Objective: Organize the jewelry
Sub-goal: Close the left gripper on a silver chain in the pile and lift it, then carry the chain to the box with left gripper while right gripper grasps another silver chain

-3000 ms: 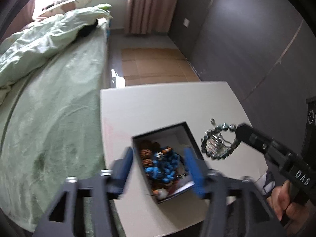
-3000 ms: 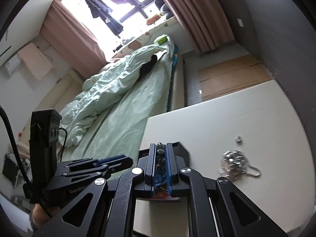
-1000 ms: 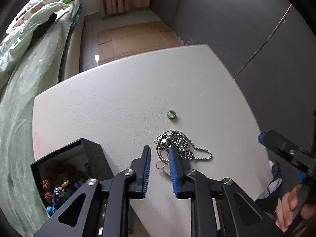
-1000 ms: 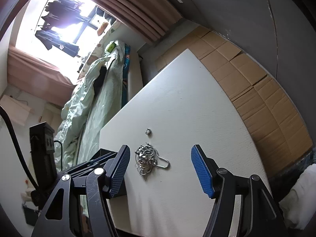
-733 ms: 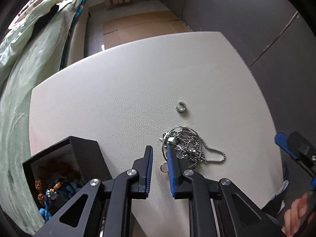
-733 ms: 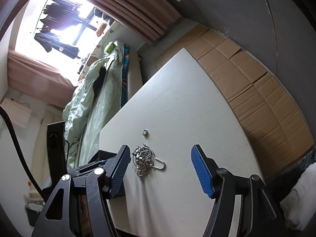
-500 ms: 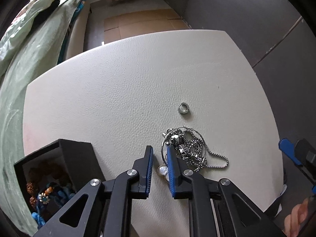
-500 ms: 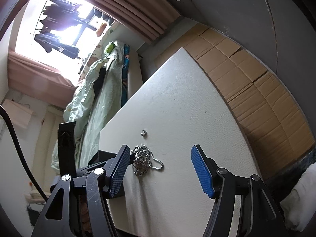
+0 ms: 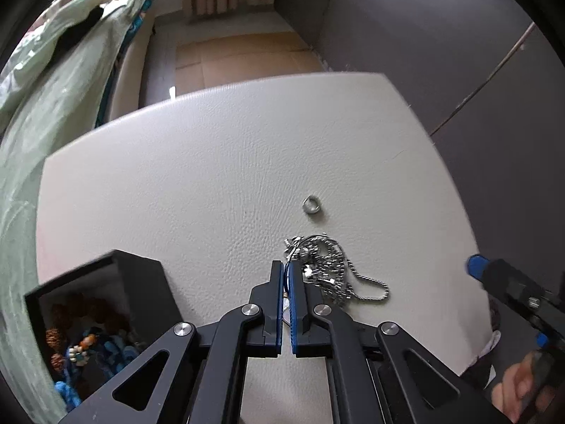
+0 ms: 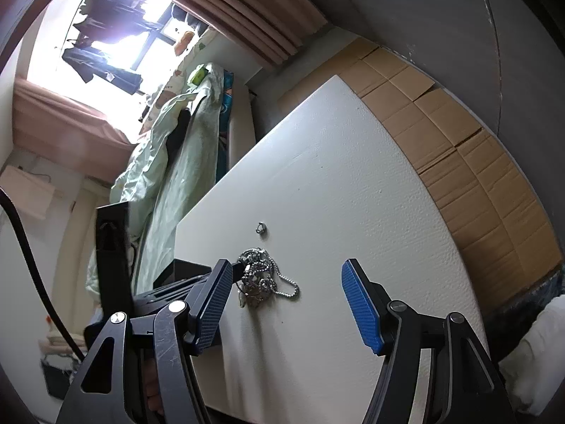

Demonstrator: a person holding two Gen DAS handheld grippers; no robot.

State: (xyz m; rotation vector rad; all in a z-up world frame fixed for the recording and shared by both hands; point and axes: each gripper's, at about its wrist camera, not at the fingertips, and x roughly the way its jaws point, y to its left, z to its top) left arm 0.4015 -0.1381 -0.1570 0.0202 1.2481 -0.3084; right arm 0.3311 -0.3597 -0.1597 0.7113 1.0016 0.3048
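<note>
The left gripper (image 9: 286,271) sits low over the white table (image 9: 212,162), its blue-padded jaws drawn nearly together with only a thin slit between them. The tips meet the near-left edge of a tangled pile of silver chains (image 9: 325,275), and something thin from that pile seems to be caught in the slit, though the pads hide just what; I cannot tell for sure that it is gripped. Most of the chains lie just right of and beyond the tips, with one beaded strand looping out to the right. A small silver ring (image 9: 311,206) lies alone on the table farther ahead of the left gripper, slightly right, apart from the chains. To the left of the gripper and close beside its arm stands an open black box (image 9: 102,304) with blue, orange and brown beads (image 9: 88,346) inside

The right gripper (image 10: 286,304) is spread wide, holding nothing, hovering near the table's near edge. From its view the chains (image 10: 261,279) lie just ahead, beside its left finger (image 10: 212,304), with the left gripper's tip reaching in from the left. The ring (image 10: 261,227) is farther ahead, and a corner of the box (image 10: 183,272) shows behind the left finger. A bed with green bedding (image 10: 176,162) lies beyond the table on the left
</note>
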